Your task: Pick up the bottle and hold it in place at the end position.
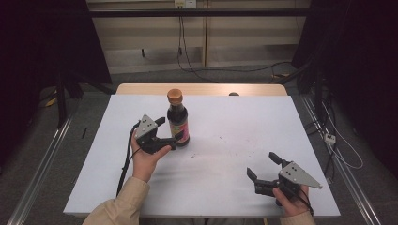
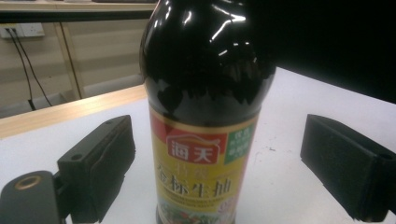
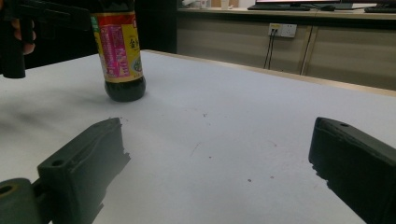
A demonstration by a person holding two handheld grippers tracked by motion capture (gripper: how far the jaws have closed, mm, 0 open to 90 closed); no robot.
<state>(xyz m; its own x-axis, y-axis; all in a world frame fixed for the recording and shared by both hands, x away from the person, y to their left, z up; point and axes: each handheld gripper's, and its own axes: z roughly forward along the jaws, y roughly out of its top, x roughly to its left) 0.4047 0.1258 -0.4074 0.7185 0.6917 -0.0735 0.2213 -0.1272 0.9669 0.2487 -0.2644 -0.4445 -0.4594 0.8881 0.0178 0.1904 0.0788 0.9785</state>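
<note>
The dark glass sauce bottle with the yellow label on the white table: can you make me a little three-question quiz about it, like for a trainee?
1. True or false: the dark glass sauce bottle with the yellow label stands upright on the white table.
2. Which hand-held gripper has the bottle between its jaws: A left, B right?
3. What colour is the bottle's cap?

Key: 1 true. 2 A; its pads stand clear of the glass on both sides. 3 orange-brown.
</note>
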